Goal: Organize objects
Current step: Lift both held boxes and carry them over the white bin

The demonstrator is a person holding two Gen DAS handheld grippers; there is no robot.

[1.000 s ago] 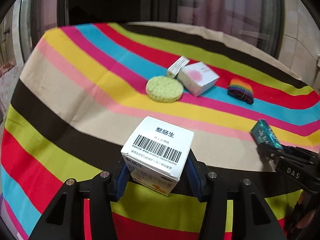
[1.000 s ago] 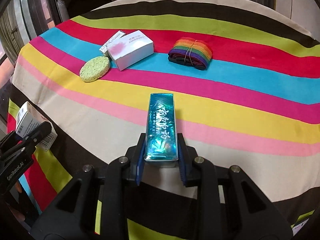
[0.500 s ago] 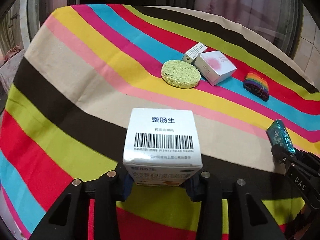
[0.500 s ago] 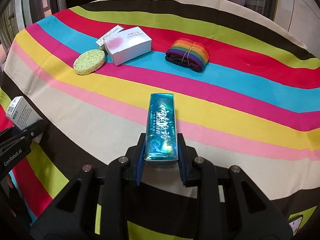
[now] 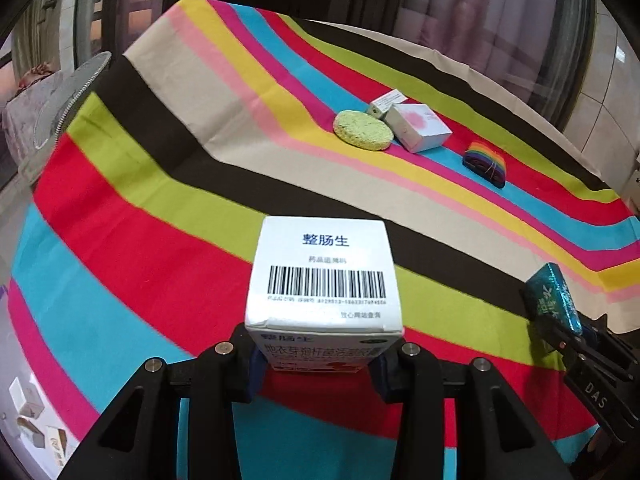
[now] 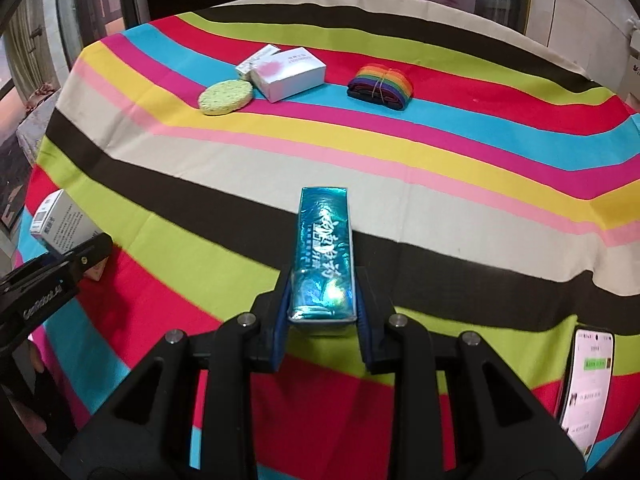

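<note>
The left tool (image 5: 320, 360) is clenched on a white cardboard medicine box (image 5: 324, 276), its jaws having just closed in on the box between them; the barcoded top panel is flat and matte, the corners crisp. The right tool (image 6: 322, 320) is clamped on a long, narrow teal box (image 6: 325, 248) wrapped in glossy, crinkled foil that catches the light. Both boxes are held above a worktop under a boldly striped cloth (image 6: 400, 168). Farther back on that cloth lie a round, porous green sponge (image 6: 226, 97), touching a white carton with a pink blotch (image 6: 290, 74), and, apart to the right, a rainbow-striped fabric bundle (image 6: 380, 86) tied with thread. A lit phone (image 6: 586, 384) rests near the right edge.
</note>
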